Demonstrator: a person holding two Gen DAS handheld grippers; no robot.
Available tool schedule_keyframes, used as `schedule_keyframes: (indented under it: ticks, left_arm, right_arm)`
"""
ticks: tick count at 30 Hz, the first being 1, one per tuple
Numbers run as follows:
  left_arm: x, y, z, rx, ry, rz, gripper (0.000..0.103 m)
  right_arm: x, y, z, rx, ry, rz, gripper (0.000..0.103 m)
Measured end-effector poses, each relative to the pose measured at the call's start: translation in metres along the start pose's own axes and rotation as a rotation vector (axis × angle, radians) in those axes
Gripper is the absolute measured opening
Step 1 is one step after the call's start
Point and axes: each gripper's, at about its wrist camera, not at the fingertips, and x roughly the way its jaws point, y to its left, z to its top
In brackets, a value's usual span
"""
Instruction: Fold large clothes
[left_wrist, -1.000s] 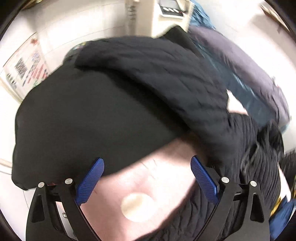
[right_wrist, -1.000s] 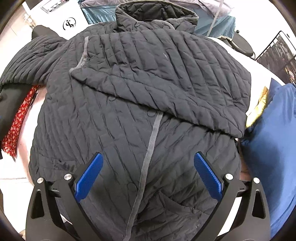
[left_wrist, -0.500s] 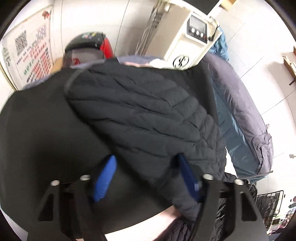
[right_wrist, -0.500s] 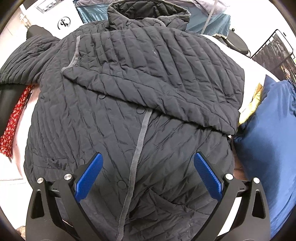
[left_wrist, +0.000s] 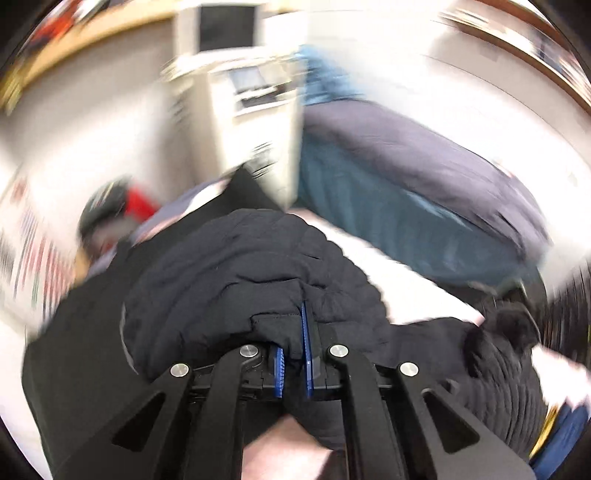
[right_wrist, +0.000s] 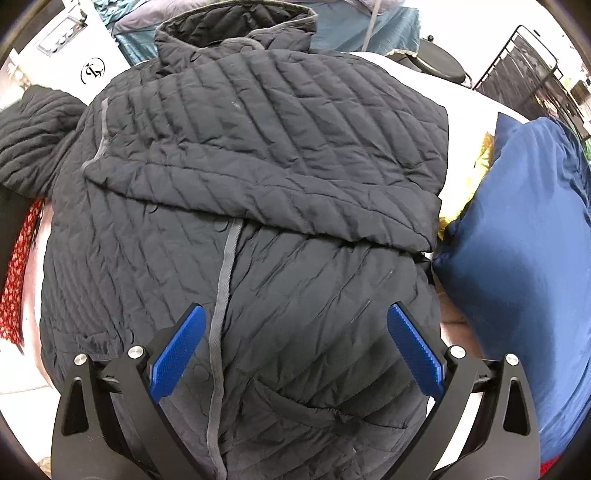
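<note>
A black quilted jacket (right_wrist: 258, 177) lies spread on the bed, collar at the far end, its right sleeve folded across the chest. A grey front strip (right_wrist: 221, 288) runs down its middle. My right gripper (right_wrist: 295, 332) is open and empty just above the jacket's lower front. In the left wrist view my left gripper (left_wrist: 295, 354) is shut on the end of the jacket's other sleeve (left_wrist: 243, 280), which bunches over the blue pads. That sleeve also shows at the left of the right wrist view (right_wrist: 33, 144).
A blue pillow (right_wrist: 524, 236) lies right of the jacket. A red patterned cloth (right_wrist: 14, 273) hangs at the left edge. A white machine (left_wrist: 251, 110) stands beyond, with teal and purple bedding (left_wrist: 406, 192) beside it. A black wire rack (right_wrist: 528, 81) is far right.
My left gripper has closed on the sleeve end and lifted it, with the view swinging upward and blurring. My right gripper has drifted slightly over the jacket and stays open.
</note>
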Motion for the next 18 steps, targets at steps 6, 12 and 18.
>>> schedule_keyframes:
  ticks: [6, 12, 18]
  left_arm:
    - [-0.004, -0.151, -0.031, 0.319, -0.005, -0.175, 0.007]
    - [0.023, -0.278, -0.140, 0.727, 0.142, -0.207, 0.009]
    - [0.025, -0.320, -0.221, 0.979, 0.163, -0.178, 0.083]
  right_arm:
    - [-0.007, -0.013, 0.006, 0.030, -0.020, -0.001, 0.097]
    - [-0.004, -0.038, -0.002, 0.105, -0.005, -0.018, 0.097]
    - [-0.004, -0.065, -0.005, 0.169, 0.001, -0.040, 0.097]
